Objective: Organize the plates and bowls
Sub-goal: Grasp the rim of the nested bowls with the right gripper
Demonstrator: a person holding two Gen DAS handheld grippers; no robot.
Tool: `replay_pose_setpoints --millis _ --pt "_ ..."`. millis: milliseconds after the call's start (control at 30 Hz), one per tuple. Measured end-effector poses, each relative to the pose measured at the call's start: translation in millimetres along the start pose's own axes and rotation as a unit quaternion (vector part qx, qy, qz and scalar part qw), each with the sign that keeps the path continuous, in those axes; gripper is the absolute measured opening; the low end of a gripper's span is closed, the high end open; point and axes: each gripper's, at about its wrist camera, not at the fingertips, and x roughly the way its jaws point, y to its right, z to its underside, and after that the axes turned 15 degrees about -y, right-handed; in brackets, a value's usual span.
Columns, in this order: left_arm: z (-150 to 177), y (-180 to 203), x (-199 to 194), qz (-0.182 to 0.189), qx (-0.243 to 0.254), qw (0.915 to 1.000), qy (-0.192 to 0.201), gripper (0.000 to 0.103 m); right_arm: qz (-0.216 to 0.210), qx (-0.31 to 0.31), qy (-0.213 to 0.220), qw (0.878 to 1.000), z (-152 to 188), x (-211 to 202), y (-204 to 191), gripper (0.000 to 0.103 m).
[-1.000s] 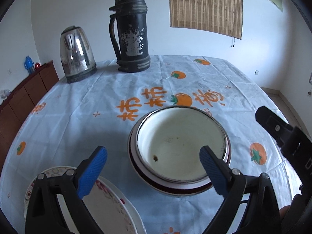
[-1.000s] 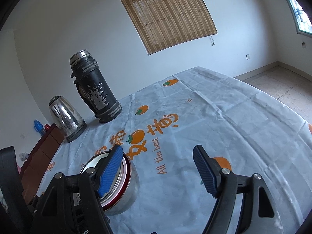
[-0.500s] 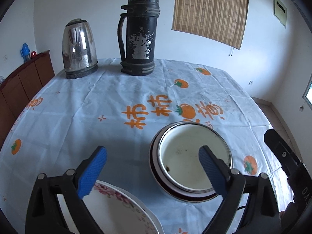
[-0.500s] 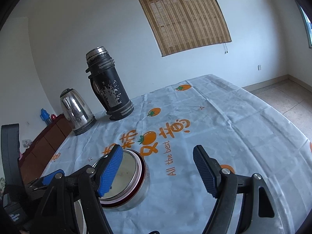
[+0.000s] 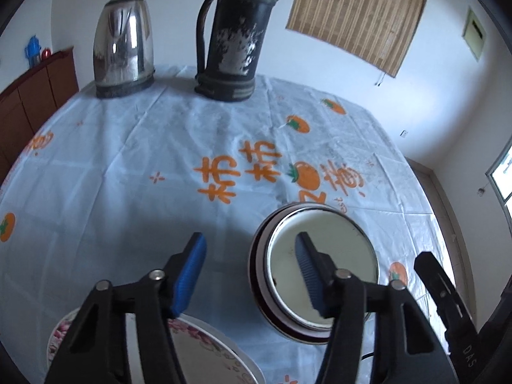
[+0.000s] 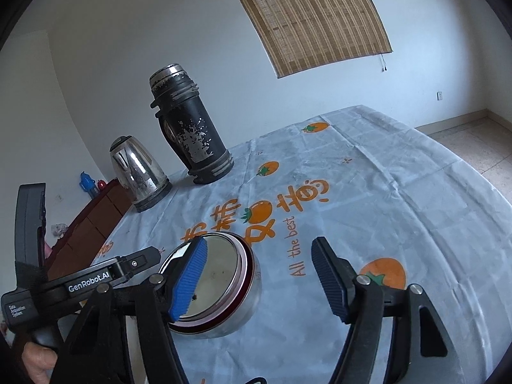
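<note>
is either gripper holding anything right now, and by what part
Nothing is held. The left gripper and right gripper are both closing on air; the bowl sits untouched on the table.

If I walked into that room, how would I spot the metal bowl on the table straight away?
Find the round table with the pale blue tablecloth printed with oranges. At its far edge stand a black flask and a steel kettle; the metal bowl sits much nearer, just below the big orange lettering. It is low and open with a dark red band under its rim, unlike the flat floral plate beside it.

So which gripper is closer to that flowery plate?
Left. The left gripper hangs just above the plate, its jaws closing on nothing. The right gripper is beyond the bowl, also closing.
</note>
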Motion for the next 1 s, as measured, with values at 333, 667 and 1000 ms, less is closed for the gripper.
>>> replay_pose_setpoints --millis 333,667,1000 --pt "-9 11 26 -0.006 0.017 0.9985 -0.051 0.023 -0.029 0.007 -0.044 0.999 0 24 -1 0.065" --pt "-9 12 37 -0.02 0.014 0.9977 -0.063 0.021 -0.012 -0.008 -0.103 0.995 2 58 -13 0.04" --pt "-6 16 41 -0.041 0.023 0.9973 -0.057 0.019 -0.02 0.007 -0.129 0.991 2 74 -11 0.041"
